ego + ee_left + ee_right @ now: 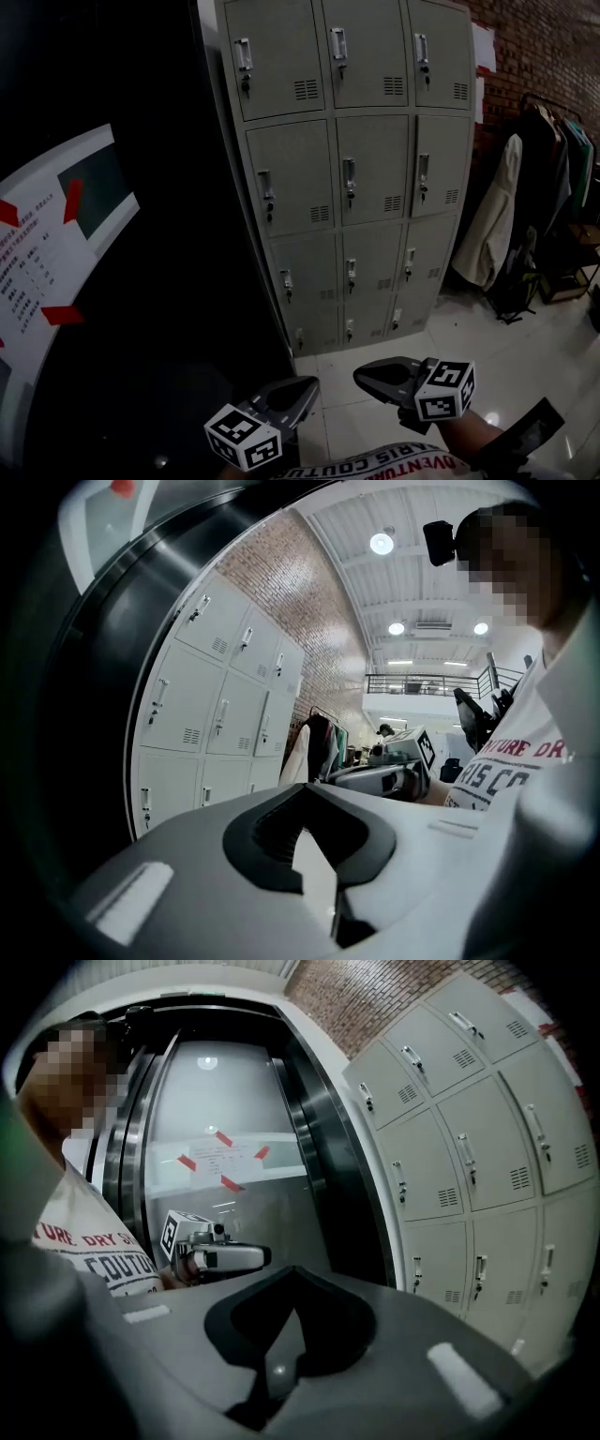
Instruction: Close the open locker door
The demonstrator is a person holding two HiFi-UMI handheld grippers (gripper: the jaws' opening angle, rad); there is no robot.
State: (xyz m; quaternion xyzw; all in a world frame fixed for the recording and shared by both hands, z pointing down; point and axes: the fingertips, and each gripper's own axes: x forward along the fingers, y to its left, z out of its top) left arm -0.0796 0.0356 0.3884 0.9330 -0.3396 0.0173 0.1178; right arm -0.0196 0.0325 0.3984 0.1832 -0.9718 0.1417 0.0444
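Note:
A grey bank of lockers [347,169] stands ahead in the head view, and every door I can see on it sits flush and shut, each with a handle and key. The lockers [216,696] show far off in the left gripper view, and the lockers [469,1166] fill the right side of the right gripper view. My left gripper [311,386] and right gripper [364,375] hang low near my waist, well short of the lockers. Both are shut with nothing between the jaws. The left gripper [305,810] and right gripper [295,1274] point into open air.
A dark lift door [141,234] with a white notice [56,244] taped in red stands left of the lockers. At the right, coats hang on a rack [525,206] before a brick wall [553,47]. White floor tiles [375,412] lie below.

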